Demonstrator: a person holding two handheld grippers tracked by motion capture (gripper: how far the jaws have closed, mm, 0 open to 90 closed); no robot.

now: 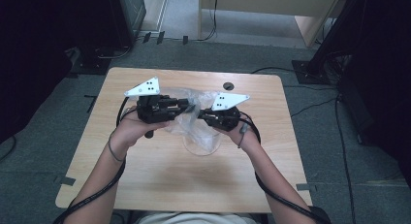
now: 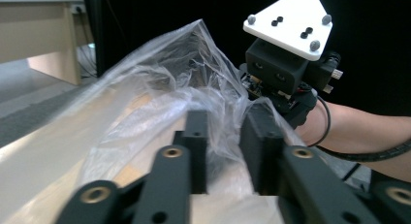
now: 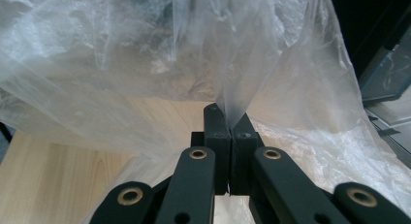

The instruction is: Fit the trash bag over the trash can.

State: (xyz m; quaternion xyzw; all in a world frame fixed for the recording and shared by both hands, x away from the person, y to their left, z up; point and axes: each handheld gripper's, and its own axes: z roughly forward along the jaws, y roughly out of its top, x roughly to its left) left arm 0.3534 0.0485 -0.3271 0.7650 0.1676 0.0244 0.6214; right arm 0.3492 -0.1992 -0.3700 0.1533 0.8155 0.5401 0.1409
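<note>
A clear, crinkled plastic bag [image 1: 203,134] is held up over the middle of the wooden table [image 1: 145,175] between both grippers. My right gripper [image 3: 228,118] is shut on a fold of the bag [image 3: 121,64], the film pinched between its closed jaws. My left gripper [image 2: 227,132] faces it from the left, its jaws standing apart with loose film of the bag [image 2: 160,83] lying in the gap and no pad pressing on it. In the high view the left gripper [image 1: 186,106] and right gripper [image 1: 201,116] nearly meet tip to tip.
The table has a small round cable hole [image 1: 228,85] near its far edge. Beyond it stand a pale wooden desk [image 1: 271,6] and dark stands at both sides, with cables [image 1: 310,107] on the grey floor. The right gripper's white plate [image 2: 291,23] sits close ahead in the left gripper view.
</note>
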